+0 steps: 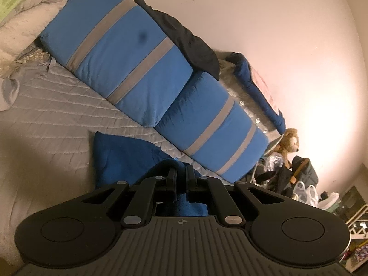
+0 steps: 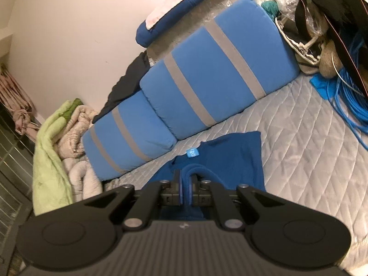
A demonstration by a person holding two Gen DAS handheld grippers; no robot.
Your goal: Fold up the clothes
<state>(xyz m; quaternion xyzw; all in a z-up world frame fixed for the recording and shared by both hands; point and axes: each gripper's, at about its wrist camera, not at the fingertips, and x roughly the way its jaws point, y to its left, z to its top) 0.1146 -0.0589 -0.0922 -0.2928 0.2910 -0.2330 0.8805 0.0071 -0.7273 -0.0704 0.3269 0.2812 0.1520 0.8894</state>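
Note:
A dark blue garment (image 1: 124,156) lies on the grey quilted bed (image 1: 57,115) in front of two blue pillows. My left gripper (image 1: 181,172) is shut on a fold of the blue garment. In the right wrist view the same garment (image 2: 232,156) shows a light blue neck label (image 2: 192,152). My right gripper (image 2: 185,179) is shut on a bunched edge of it, near the collar. Both grippers hold the cloth just above the bed.
Two blue pillows with grey stripes (image 1: 128,57) (image 2: 211,73) lie along the wall. A dark cloth (image 1: 184,34) lies on them. Folded blankets (image 2: 59,142) are at one end. Blue cables (image 2: 349,101), bags and a teddy bear (image 1: 288,142) crowd the other end.

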